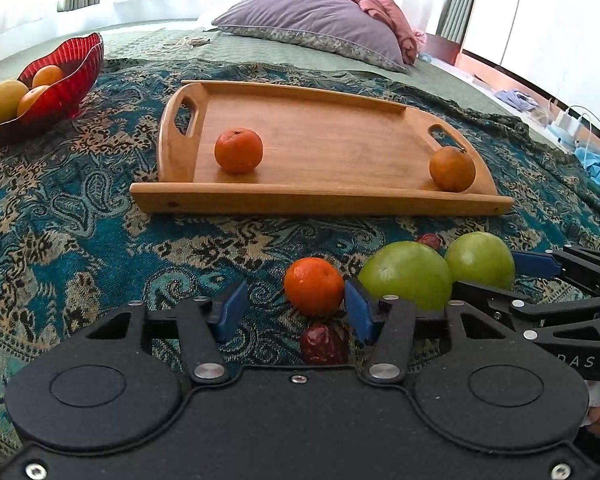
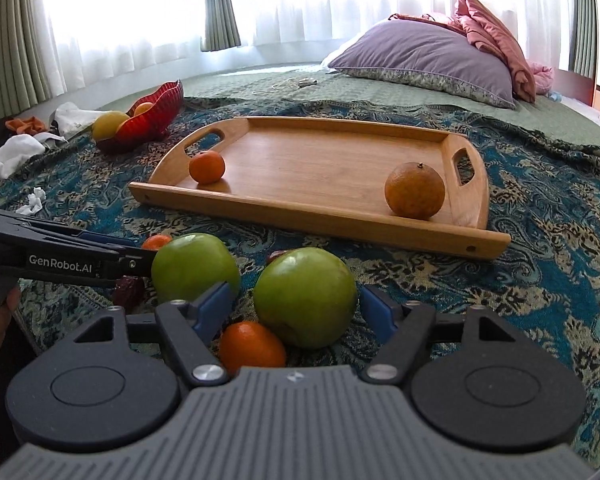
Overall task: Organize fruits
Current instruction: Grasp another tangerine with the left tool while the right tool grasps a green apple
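The left tool (image 1: 294, 310) is spread wide around a small orange (image 1: 313, 286) on the bed, not squeezing it. The right tool (image 2: 296, 306) is wide too, around a green apple (image 2: 306, 297). Farther off, the wooden tray (image 1: 320, 200) holds two oranges, one near each end.

tangerines: one (image 1: 313, 286) on the patterned blanket beside the apples, another (image 2: 252, 346) nearest me, a third (image 1: 238, 150) on the wooden tray (image 1: 328, 200)
green apples: two, (image 2: 306, 298) and (image 2: 195, 266), side by side on the blanket
brownish orange: (image 2: 415, 190) in the tray's right corner
dried red dates: (image 1: 323, 344) on the blanket by the first tangerine
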